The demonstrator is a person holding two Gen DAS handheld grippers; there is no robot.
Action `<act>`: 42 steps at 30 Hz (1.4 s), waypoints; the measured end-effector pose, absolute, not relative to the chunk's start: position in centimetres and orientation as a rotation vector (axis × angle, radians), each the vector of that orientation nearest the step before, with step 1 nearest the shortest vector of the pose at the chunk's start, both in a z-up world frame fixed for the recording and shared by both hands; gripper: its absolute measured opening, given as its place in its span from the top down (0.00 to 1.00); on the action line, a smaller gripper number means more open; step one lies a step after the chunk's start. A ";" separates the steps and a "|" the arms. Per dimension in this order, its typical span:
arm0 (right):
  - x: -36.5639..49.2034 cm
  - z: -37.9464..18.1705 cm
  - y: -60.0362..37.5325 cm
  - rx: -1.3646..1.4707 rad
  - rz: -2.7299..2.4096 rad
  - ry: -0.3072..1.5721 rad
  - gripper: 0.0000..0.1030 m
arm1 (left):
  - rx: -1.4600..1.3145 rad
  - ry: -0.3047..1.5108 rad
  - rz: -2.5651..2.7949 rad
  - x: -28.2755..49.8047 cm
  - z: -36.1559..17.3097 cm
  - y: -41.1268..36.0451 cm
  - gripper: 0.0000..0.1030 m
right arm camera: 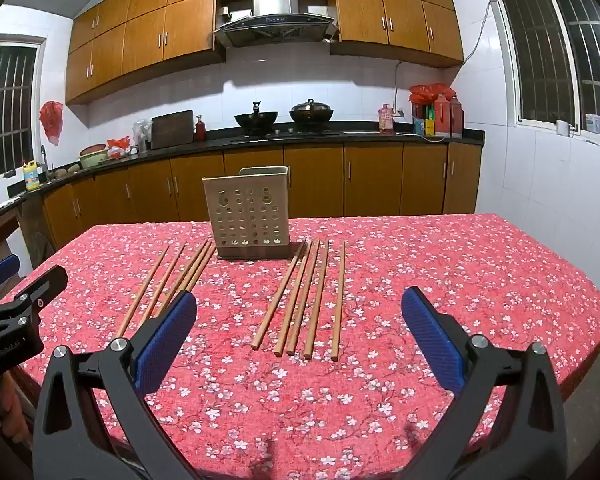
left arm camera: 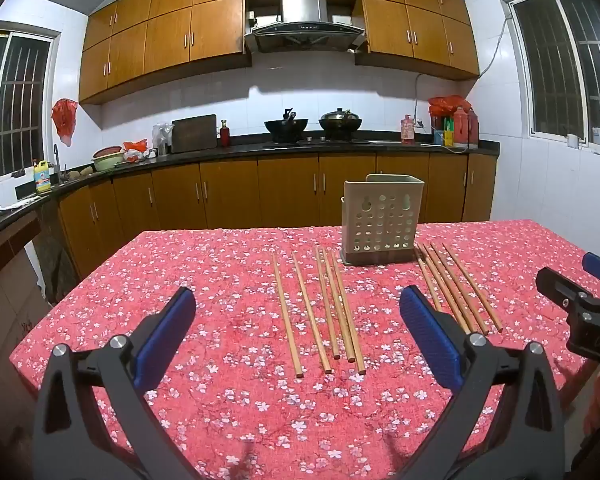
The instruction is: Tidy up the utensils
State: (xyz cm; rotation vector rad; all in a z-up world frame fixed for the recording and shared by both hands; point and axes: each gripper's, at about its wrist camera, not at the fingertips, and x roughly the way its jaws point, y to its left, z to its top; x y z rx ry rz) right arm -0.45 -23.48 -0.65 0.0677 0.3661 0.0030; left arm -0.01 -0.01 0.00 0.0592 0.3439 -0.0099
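Observation:
A beige perforated utensil holder (left arm camera: 381,220) (right arm camera: 250,213) stands upright on the far middle of the table. Several wooden chopsticks lie in two groups on the cloth, a left group (left arm camera: 327,310) (right arm camera: 172,280) and a right group (left arm camera: 456,285) (right arm camera: 306,296), one on each side of the holder. My left gripper (left arm camera: 298,300) is open and empty, hovering above the near ends of the left group. My right gripper (right arm camera: 299,304) is open and empty above the near ends of the right group. Each gripper shows at the edge of the other's view, the right (left arm camera: 572,292) and the left (right arm camera: 16,308).
The table has a red floral cloth (left arm camera: 220,280) (right arm camera: 460,280). Behind it runs a dark kitchen counter (left arm camera: 300,148) with woks, bottles and a cutting board, over brown cabinets. The table's edges fall off to the left, the right and the near side.

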 end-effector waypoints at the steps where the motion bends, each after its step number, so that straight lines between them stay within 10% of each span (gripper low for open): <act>1: -0.5 -0.6 -23.5 0.068 0.003 0.366 0.02 | 0.059 0.343 -0.010 0.0 0.0 0.0 0.04; 42: -0.5 -0.9 -23.4 0.072 0.005 0.370 0.02 | 0.053 0.355 -0.012 0.1 -0.2 0.0 0.04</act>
